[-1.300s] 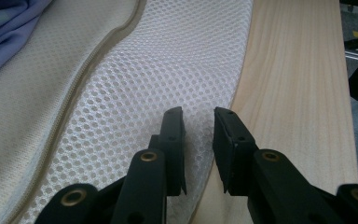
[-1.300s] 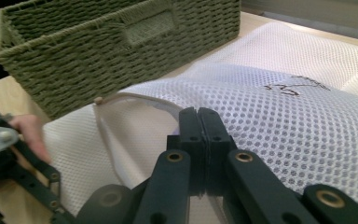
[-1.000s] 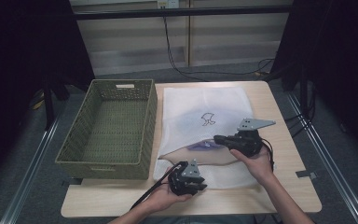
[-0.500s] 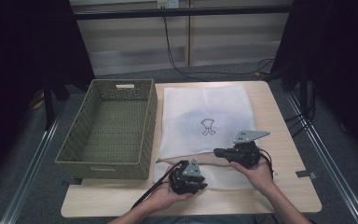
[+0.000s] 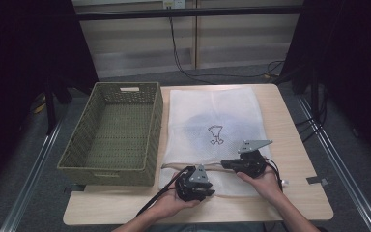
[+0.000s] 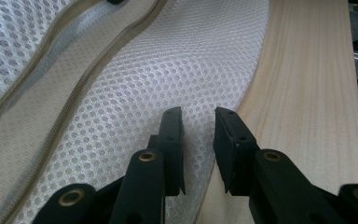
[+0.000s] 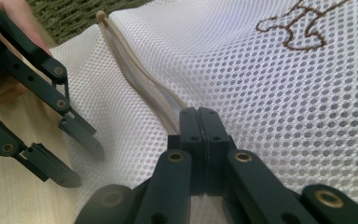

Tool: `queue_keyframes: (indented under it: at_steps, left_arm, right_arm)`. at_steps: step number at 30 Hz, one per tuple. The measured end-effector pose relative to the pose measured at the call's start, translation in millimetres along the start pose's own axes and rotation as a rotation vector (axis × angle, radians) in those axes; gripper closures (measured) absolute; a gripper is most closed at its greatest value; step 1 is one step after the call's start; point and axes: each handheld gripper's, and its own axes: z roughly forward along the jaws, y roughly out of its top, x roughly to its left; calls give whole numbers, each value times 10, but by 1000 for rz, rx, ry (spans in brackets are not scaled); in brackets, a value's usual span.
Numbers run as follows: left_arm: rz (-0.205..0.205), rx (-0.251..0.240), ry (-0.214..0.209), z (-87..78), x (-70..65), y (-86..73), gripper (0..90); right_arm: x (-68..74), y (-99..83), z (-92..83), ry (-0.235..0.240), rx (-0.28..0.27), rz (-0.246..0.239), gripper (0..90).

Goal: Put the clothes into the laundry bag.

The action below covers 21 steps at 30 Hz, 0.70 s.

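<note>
One camera looks down from above the desk's near edge; two ride close over the white mesh laundry bag (image 5: 212,121), sharing its zip.

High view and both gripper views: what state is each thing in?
Mesh bag: flat on the table, zipper partly open.
Basket: upright, empty.
Left gripper: jaws slightly apart over the bag's edge, pinching nothing.
Right gripper: jaws shut at the zipper.

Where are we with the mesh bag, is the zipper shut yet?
Done: mesh bag lies flat on the table beside the basket. In hand: right gripper shut at the zipper, left gripper slightly open over the bag's edge. Left: zipper looks partly open.
</note>
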Motion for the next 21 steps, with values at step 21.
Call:
queue_keyframes:
  at_steps: [21]
  left_arm:
    - [-46, -8, -58, 1, 1, 0, 590]
  right_arm:
    - [-40, -94, 212, -57, 93, 5, 850]
